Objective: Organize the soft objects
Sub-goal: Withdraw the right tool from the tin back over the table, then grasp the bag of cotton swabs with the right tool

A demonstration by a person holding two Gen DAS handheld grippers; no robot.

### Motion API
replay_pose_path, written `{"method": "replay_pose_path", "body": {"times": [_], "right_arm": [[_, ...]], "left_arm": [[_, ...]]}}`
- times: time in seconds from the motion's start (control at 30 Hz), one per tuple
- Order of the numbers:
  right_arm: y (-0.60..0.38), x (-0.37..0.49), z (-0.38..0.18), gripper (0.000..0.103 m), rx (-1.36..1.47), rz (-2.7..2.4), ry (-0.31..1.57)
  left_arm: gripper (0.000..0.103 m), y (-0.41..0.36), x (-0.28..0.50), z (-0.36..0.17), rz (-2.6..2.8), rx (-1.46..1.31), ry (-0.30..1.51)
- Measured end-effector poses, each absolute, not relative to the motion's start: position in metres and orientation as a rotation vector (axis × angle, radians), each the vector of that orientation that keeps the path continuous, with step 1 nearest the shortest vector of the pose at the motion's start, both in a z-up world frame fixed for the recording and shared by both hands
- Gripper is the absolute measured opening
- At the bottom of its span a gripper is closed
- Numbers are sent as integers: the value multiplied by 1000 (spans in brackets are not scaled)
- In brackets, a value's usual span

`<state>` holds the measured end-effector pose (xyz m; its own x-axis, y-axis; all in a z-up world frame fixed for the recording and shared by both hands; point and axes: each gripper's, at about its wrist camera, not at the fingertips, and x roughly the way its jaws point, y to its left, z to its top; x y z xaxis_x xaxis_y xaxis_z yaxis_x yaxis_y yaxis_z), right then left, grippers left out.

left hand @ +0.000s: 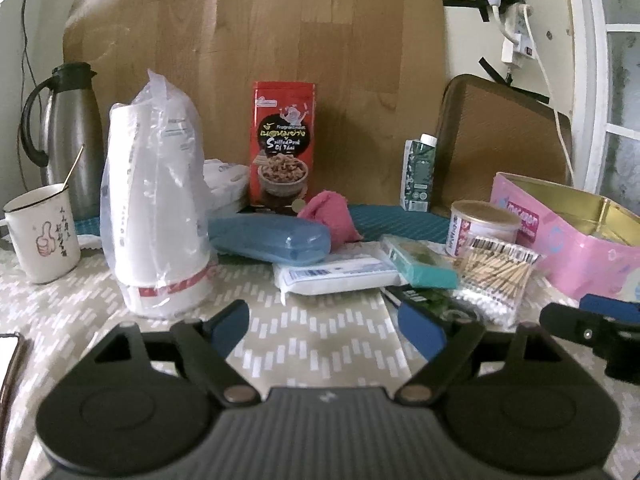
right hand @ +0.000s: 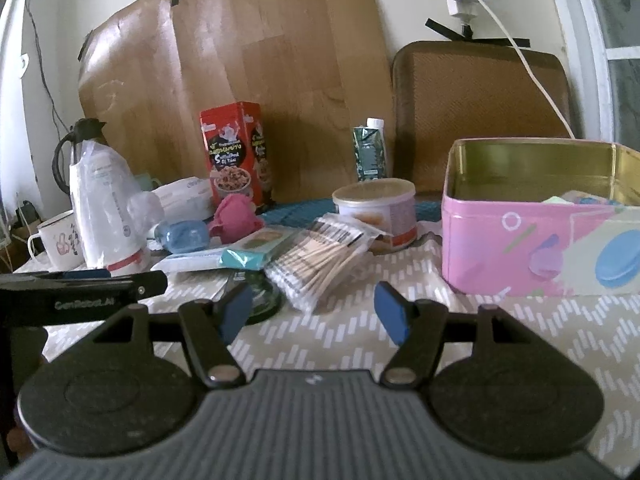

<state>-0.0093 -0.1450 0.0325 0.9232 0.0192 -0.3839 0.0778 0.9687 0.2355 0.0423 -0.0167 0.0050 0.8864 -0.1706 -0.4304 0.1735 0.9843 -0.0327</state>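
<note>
A crumpled pink cloth [left hand: 328, 220] lies mid-table behind a blue plastic case [left hand: 272, 240]. In front are a white soft pack [left hand: 336, 276], a teal pack [left hand: 420, 264] and a bag of cotton swabs [left hand: 496, 276]. My left gripper [left hand: 326, 328] hovers open over bare tablecloth just short of the white pack, holding nothing. My right gripper [right hand: 315, 316] is open and holds nothing, with the cotton swabs [right hand: 320, 264] just ahead. The open pink tin [right hand: 540, 248] stands to its right with a few pale items inside. The pink cloth [right hand: 234, 218] sits farther back left.
Bagged white cups [left hand: 156, 216], a mug [left hand: 40, 232] and a steel flask [left hand: 68, 132] stand left. A red snack box [left hand: 282, 144], a green carton [left hand: 418, 176] and a round can [left hand: 484, 224] stand behind. Patterned tablecloth lies under both grippers.
</note>
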Motion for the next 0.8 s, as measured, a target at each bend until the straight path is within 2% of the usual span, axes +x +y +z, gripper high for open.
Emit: {"method": "replay_pose_path", "body": {"times": [0.2, 0.33, 0.6, 0.67, 0.73, 0.8], "right_arm": [[-149, -6, 32, 71, 266, -11, 412], [-161, -5, 31, 74, 333, -1, 419], [-221, 42, 19, 73, 688, 46, 469], [-227, 59, 13, 66, 729, 59, 485], [-227, 72, 9, 30, 730, 88, 508], [-227, 71, 11, 25, 748, 111, 496]], "left_arm": [[86, -13, 41, 6, -232, -27, 449], [93, -10, 43, 7, -270, -55, 458], [92, -2, 52, 5, -294, -134, 507], [92, 0, 52, 4, -288, -149, 509], [91, 0, 53, 4, -284, -152, 509], [91, -1, 52, 4, -283, -147, 511]]}}
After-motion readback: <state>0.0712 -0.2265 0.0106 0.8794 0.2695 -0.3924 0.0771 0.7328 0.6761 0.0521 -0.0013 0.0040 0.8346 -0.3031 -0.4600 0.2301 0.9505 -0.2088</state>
